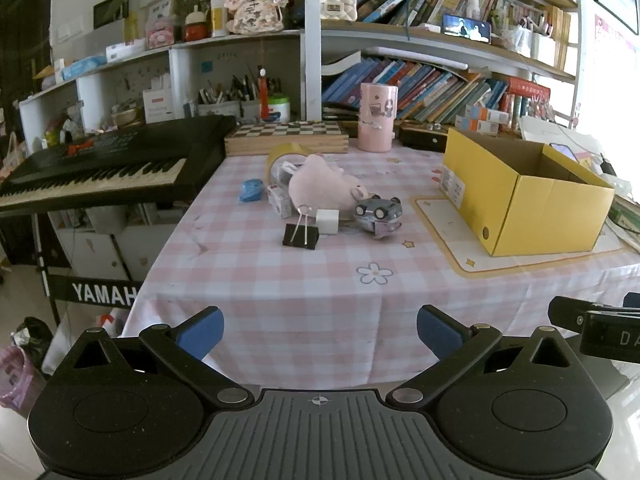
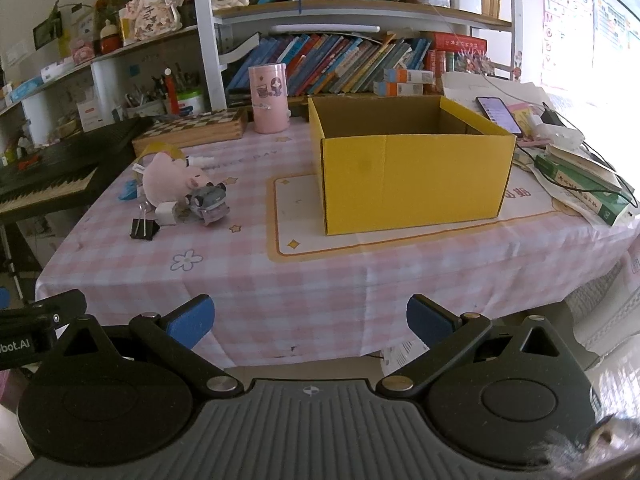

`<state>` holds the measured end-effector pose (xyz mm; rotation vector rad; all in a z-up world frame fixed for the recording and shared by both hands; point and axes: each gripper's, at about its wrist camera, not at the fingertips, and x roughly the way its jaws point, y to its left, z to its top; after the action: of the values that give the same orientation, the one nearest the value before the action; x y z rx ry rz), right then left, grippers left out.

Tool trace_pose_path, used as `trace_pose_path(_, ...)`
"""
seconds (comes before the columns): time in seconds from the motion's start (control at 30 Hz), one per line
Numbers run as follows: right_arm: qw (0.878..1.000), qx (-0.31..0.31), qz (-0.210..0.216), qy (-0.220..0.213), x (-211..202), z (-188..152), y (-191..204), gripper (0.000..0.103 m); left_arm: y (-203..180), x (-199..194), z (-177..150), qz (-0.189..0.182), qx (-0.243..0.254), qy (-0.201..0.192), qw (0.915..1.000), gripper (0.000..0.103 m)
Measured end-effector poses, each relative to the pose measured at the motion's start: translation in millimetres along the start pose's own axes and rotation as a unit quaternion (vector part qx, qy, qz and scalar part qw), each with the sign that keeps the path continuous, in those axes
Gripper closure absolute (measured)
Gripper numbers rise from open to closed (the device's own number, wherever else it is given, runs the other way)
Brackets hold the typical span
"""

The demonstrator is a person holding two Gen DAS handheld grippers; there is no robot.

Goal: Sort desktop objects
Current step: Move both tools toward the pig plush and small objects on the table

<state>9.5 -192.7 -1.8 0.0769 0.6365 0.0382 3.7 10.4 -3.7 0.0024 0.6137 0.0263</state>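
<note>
A cluster of small objects lies on the pink checked tablecloth: a pink plush pig [image 1: 320,184] [image 2: 170,178], a grey toy car [image 1: 378,208] [image 2: 208,197], a white cube [image 1: 327,220] [image 2: 165,213], a black binder clip [image 1: 301,235] [image 2: 143,228], a blue object [image 1: 250,190], a tape roll [image 1: 286,154]. An open yellow box [image 1: 520,196] [image 2: 408,168] stands to their right. My left gripper [image 1: 320,332] and right gripper [image 2: 310,322] are both open and empty, held before the table's front edge.
A black keyboard [image 1: 100,164] stands left of the table. A chessboard box [image 1: 286,138] and a pink cylinder [image 1: 376,116] sit at the back. Books, a phone [image 2: 498,114] and cables lie at the right. Shelves rise behind.
</note>
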Motion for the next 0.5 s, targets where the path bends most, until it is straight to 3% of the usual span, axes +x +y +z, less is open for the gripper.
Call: trace_pose_path(0.5,1.000,-0.008,0.010,-0.004,-0.2,-1.4,2.7,0.000,3.2,0.3,0.8,0.005,0.004,-0.009,0.9999,0.000)
